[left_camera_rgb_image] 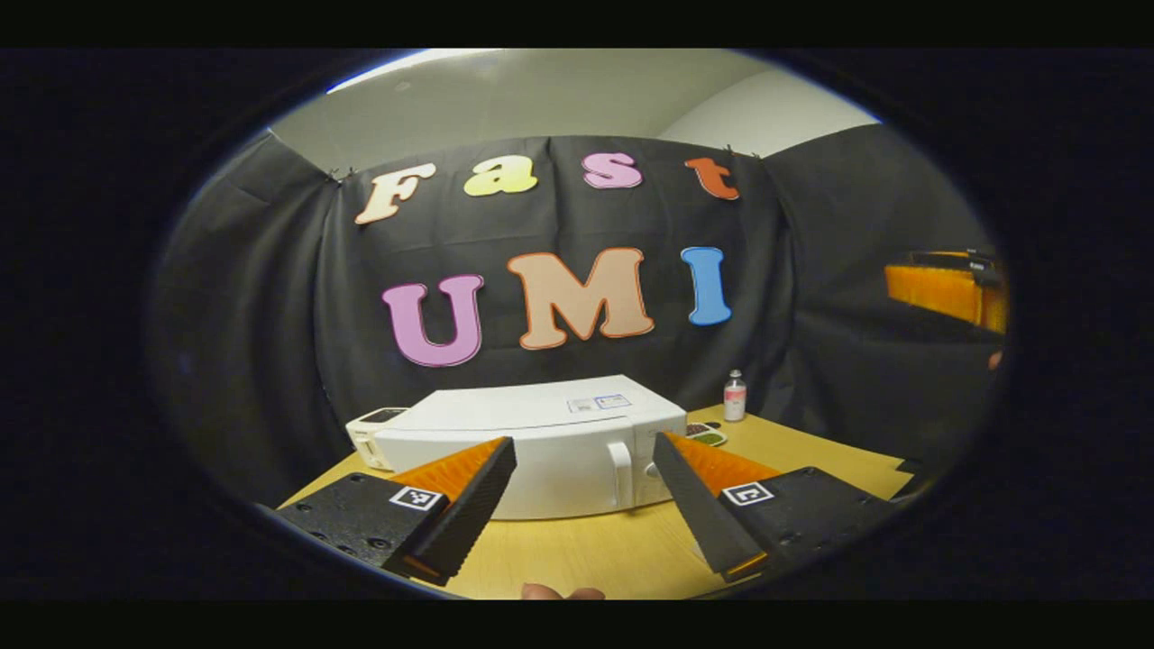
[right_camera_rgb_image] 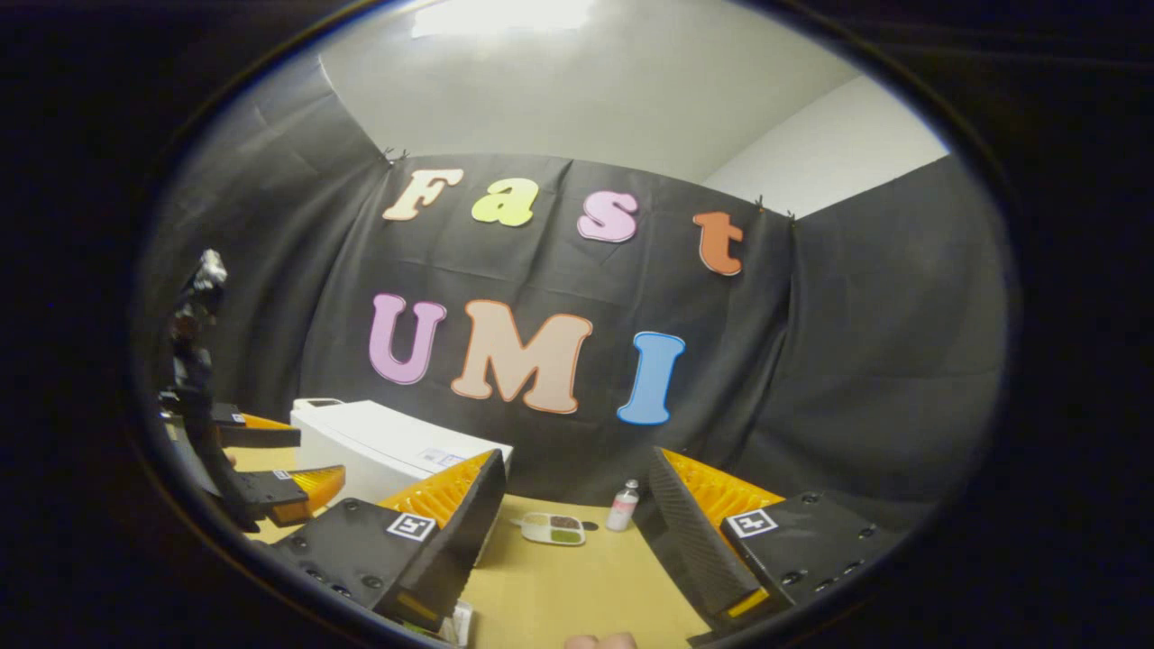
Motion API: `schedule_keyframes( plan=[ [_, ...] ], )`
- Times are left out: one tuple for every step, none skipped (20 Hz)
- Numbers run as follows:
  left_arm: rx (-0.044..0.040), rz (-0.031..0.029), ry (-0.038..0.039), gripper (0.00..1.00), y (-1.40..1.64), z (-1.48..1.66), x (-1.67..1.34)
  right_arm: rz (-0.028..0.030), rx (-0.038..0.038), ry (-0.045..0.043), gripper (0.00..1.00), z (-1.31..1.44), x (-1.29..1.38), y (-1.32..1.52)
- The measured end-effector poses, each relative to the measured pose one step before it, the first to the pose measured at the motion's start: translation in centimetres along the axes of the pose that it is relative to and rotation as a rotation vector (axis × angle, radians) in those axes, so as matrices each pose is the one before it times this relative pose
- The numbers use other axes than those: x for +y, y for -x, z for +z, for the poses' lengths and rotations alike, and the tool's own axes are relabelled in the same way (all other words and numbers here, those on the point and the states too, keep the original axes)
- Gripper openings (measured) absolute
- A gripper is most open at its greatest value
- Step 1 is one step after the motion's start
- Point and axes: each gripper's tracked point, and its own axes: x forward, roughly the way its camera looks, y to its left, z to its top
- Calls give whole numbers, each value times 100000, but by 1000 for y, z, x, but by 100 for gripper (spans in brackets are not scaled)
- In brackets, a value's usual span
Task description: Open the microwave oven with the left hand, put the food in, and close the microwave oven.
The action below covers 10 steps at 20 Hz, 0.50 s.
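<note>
Two tools gape wide, holding nothing, above a pale wooden bench (left_camera_rgb_image: 577,550) where a shut white boxy microwave oven (left_camera_rgb_image: 541,446) waits; left tool (left_camera_rgb_image: 584,491) should square up to its vertical door handle (left_camera_rgb_image: 620,473).

No legible text or labels

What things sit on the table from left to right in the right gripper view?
Other gripper → white microwave oven → food tray → small bottle.
</note>
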Motion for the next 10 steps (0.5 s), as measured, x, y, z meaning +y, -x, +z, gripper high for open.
schedule_keyframes(
  plan=[
    [2518,-1311,3120,97,-1029,-1061,-406,-1813,543,1281,96,-58,-768,334],
    [2649,-332,2466,97,-1066,-1175,-89,-1482,549,1129,96,-33,-780,441],
    [2660,67,1280,97,-1020,-1074,94,-1369,532,1393,96,15,-617,437],
    [2347,228,36,97,-1095,-962,22,-1955,390,1618,96,22,-862,400],
    [1990,-89,-771,100,-934,-916,-76,-1931,419,1139,96,-84,-981,418],
    [1790,-202,-282,97,-938,-690,-157,-1724,514,597,96,38,-802,408],
    [1723,-312,-63,97,-1200,-843,-106,-1927,836,502,96,-270,-620,448],
    [2074,-442,-847,97,-1121,-656,-227,-1940,739,459,96,-200,-768,417],
    [2298,-38,-973,97,-990,-787,-144,-1944,698,336,96,-130,-763,422],
    [1815,-466,-817,97,-826,-646,-249,-1600,717,350,96,-123,-583,397]
  ],
)
